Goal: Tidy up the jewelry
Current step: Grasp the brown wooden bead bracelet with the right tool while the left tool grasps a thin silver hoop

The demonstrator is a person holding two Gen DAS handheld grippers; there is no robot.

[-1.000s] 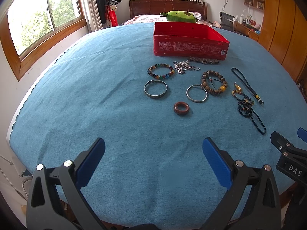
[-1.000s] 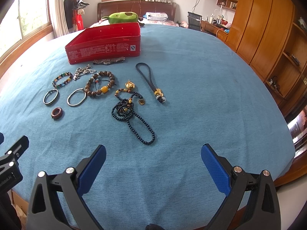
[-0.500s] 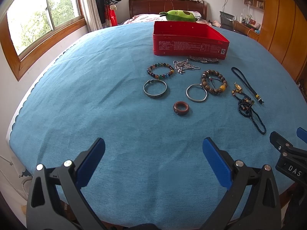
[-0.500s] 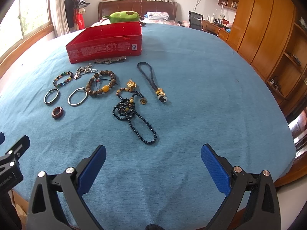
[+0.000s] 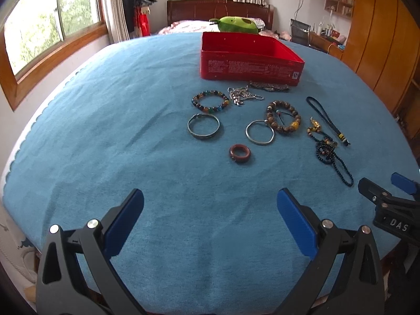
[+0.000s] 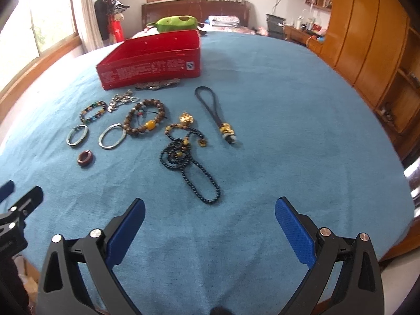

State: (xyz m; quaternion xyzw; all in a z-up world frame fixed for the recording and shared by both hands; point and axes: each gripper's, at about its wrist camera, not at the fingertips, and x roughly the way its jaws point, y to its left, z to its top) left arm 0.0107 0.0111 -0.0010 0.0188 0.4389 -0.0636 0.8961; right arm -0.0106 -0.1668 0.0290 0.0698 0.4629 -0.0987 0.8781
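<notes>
While the red tin (image 5: 250, 63) is seen front-on from the left wrist camera, only the right wrist view takes in the wooden cabinets (image 6: 367, 52) along the far side and the bare stretch of blue cloth (image 6: 302, 131) on that side of the counter. Both pairs of tongs are held low over the near edge of the counter, pointed toward the jewelry: the left tongs (image 5: 210, 215) are spread wide with nothing between them, and the right tongs (image 6: 210, 220) are likewise spread and empty. What lies inside the tin cannot be told. In front of it, a colored bead bracelet (image 5: 210, 101), two metal bangles (image 5: 203, 126) (image 5: 260, 132), a brown bead bracelet (image 5: 283, 117), a reddish ring (image 5: 239, 153), a dark bead necklace (image 6: 186, 157) and a braided cord (image 6: 214, 113) are laid out on the cloth, well apart from either pair of tongs.
</notes>
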